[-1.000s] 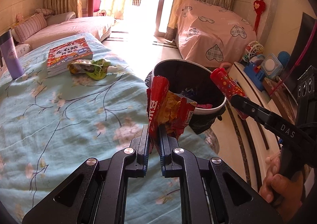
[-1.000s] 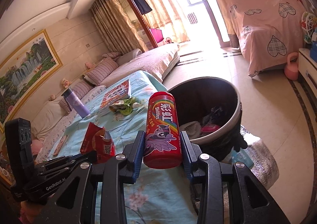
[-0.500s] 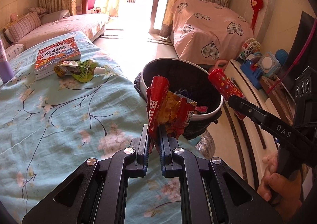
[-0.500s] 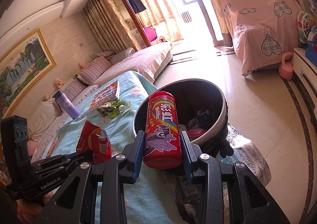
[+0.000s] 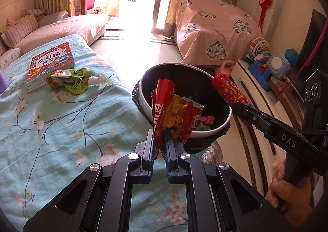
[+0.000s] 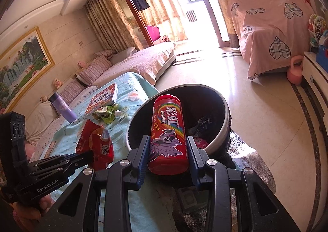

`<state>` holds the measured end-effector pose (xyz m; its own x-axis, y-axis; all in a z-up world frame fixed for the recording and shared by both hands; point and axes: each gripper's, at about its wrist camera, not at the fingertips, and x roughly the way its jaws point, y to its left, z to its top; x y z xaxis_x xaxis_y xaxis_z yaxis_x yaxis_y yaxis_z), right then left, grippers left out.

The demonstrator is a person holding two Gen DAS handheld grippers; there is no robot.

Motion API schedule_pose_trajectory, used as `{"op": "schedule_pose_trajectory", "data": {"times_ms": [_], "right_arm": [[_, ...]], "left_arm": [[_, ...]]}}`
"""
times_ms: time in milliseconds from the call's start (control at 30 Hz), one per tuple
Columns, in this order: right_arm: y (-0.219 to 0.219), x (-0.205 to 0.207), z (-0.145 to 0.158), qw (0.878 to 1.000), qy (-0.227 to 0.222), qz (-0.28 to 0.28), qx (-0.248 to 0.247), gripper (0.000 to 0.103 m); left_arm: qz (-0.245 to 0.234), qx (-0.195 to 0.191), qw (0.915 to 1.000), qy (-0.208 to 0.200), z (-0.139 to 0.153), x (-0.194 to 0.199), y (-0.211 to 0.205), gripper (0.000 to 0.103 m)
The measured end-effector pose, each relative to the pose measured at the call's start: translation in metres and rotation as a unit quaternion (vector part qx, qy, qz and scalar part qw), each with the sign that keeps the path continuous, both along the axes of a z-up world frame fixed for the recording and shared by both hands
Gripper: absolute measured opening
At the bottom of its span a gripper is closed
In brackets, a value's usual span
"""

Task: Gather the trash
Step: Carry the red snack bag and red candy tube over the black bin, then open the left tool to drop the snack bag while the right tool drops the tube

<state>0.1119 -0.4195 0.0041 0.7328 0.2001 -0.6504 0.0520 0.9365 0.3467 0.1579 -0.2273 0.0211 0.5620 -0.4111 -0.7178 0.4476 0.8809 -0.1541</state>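
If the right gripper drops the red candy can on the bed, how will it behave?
The candy can looks like a stiff, smooth cylinder, so it would probably roll on the bed. The right gripper holds it undented, so it likely resists squeezing.

"Skittles", "彩虹" on red candy tube (image 6: 167,134); "DAS" on right gripper (image 5: 245,111); "GenRobot.AI" on left gripper (image 6: 90,155).

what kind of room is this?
Likely a home living room or bedroom: a sofa with striped cushions, a floral sheet spread on a bed or table, and a framed landscape painting.
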Motion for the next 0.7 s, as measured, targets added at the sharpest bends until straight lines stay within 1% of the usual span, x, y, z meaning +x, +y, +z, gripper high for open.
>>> {"op": "schedule_pose_trajectory", "data": {"times_ms": [700], "right_arm": [[-0.015, 0.031, 0.002, 1.0, 0.01, 0.0, -0.012, 0.035]], "left_arm": [[-0.015, 0.02, 0.9997, 0.001, 0.005, 0.03, -0.037, 0.008]]}}
